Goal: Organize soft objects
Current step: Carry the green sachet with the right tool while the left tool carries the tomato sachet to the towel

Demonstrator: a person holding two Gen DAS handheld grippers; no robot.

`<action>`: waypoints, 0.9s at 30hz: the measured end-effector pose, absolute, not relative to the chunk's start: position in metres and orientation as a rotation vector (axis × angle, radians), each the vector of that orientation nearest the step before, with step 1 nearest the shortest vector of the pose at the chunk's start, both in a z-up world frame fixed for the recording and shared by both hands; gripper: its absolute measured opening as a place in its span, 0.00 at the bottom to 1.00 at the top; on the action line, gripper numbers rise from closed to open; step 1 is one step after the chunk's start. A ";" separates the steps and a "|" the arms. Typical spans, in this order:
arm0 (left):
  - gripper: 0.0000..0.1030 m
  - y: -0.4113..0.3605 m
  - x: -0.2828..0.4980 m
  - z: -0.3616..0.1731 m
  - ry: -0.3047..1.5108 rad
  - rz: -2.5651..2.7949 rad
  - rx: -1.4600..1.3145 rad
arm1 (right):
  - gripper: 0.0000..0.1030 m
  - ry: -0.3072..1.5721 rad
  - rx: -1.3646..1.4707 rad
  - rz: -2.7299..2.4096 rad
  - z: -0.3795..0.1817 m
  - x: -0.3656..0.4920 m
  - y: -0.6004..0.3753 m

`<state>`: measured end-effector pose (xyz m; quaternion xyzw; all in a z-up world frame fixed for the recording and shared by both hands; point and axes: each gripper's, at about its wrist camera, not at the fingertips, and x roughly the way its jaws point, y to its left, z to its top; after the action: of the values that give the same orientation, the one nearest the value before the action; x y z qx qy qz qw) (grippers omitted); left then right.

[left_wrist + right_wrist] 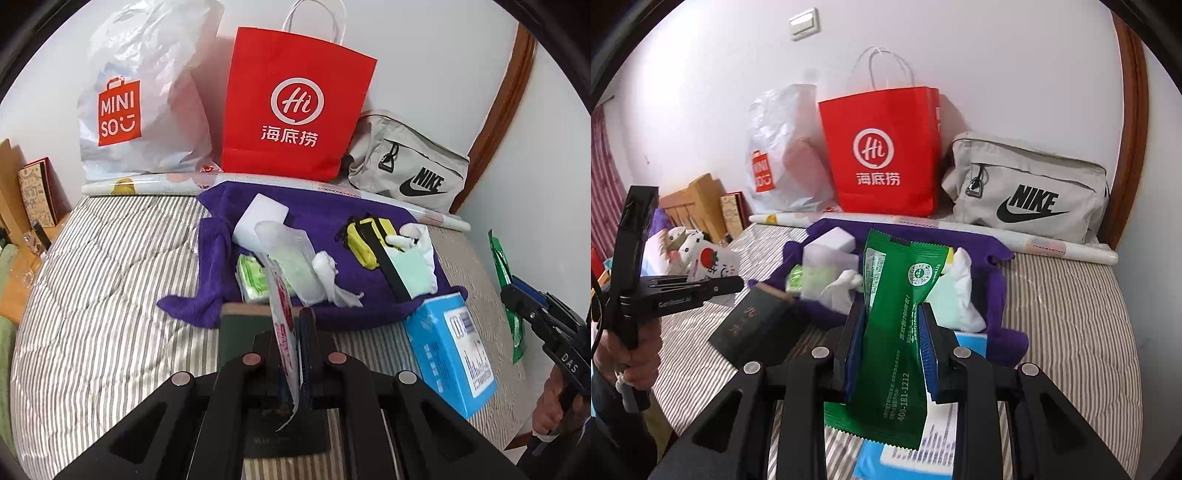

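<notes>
Left gripper [286, 321]: fingers closed on white-red packet [282, 314], held above bed [110, 258]. Right gripper [892, 325]: fingers closed on green packet [890, 332], above purple towel [997, 280] holding soft items.

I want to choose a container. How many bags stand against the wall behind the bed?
3. The white Miniso plastic bag is on the left, the red paper bag in the middle, the beige Nike bag on the right. Others may be hidden.
</notes>
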<state>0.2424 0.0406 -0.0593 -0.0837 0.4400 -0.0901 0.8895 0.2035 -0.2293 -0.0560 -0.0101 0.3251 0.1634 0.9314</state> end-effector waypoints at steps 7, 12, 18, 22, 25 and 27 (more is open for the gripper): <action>0.07 0.043 0.267 -0.061 0.917 -0.211 -0.167 | 0.28 0.676 -0.004 0.297 -0.059 0.236 -0.230; 0.07 0.043 0.283 -0.066 0.921 -0.228 -0.172 | 0.28 0.689 -0.009 0.290 -0.063 0.253 -0.224; 0.07 0.041 0.299 -0.074 0.942 -0.232 -0.162 | 0.28 0.702 -0.015 0.294 -0.069 0.270 -0.219; 0.07 0.039 0.308 -0.079 0.952 -0.234 -0.146 | 0.28 0.706 -0.007 0.295 -0.071 0.281 -0.220; 0.07 0.038 0.317 -0.084 0.966 -0.229 -0.141 | 0.28 0.712 -0.003 0.295 -0.074 0.289 -0.220; 0.07 0.037 0.322 -0.087 0.975 -0.226 -0.135 | 0.28 0.717 -0.003 0.298 -0.076 0.294 -0.219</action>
<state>0.3216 0.0373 -0.0865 -0.0647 0.4672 -0.1083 0.8751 0.2935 -0.2192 -0.0758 -0.0013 0.3494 0.1451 0.9257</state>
